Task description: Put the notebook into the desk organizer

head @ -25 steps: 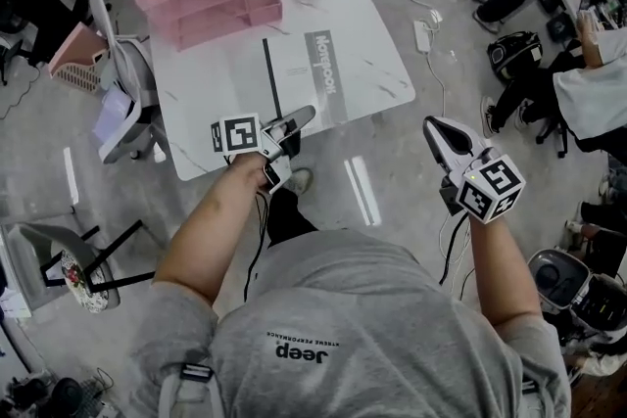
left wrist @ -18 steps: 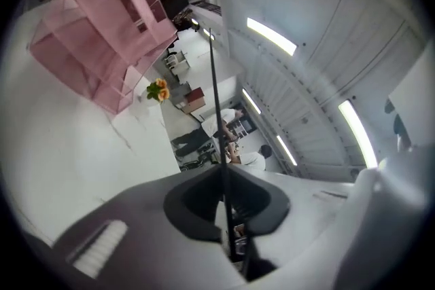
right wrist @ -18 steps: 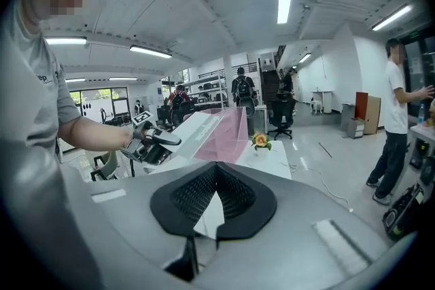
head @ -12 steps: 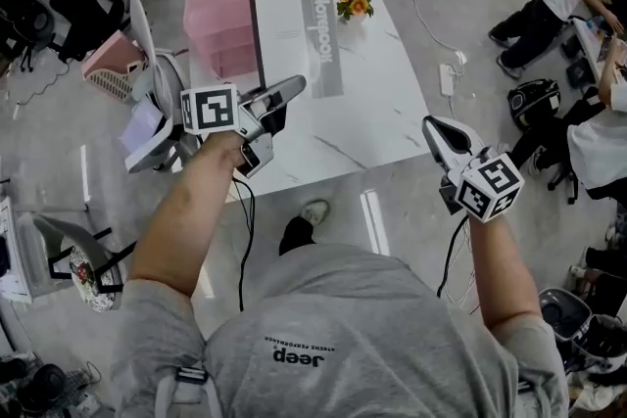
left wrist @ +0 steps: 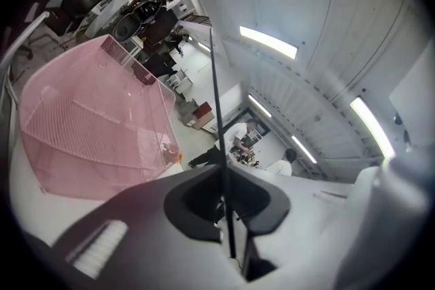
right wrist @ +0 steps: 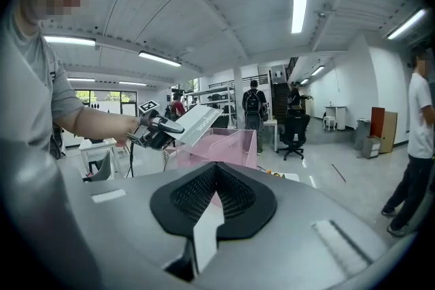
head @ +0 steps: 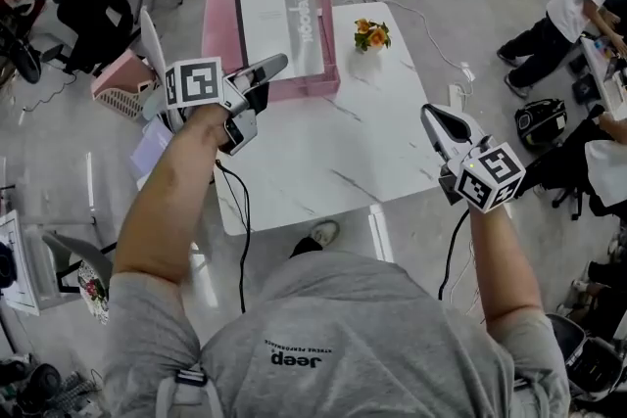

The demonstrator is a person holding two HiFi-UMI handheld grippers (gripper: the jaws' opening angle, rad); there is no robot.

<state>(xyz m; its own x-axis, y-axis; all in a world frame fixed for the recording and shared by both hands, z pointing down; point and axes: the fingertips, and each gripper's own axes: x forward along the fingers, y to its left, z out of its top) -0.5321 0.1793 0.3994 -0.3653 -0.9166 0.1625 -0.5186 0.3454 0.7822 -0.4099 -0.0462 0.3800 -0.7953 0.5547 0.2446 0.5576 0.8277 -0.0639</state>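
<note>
The grey notebook point(head: 279, 15) is lifted flat over the pink mesh desk organizer point(head: 217, 34) at the table's far left corner. My left gripper point(head: 275, 67) is shut on the notebook's near edge. In the left gripper view the notebook point(left wrist: 215, 112) shows edge-on as a thin dark line between the closed jaws of the left gripper point(left wrist: 228, 210), with the organizer point(left wrist: 95, 139) to its left. My right gripper point(head: 432, 116) hovers shut and empty beyond the table's right edge. The right gripper view shows the notebook point(right wrist: 197, 122) tilted above the organizer point(right wrist: 228, 141).
The white marble table point(head: 323, 162) carries a small pot of orange flowers point(head: 370, 34) to the right of the organizer. A chair and a pink basket point(head: 120, 79) stand left of the table. People point(head: 563, 15) sit at the right, and a cable point(head: 431, 20) lies on the floor.
My left gripper has raised the notebook off the table and carried it away from me, over the organizer. The right gripper has barely moved.
</note>
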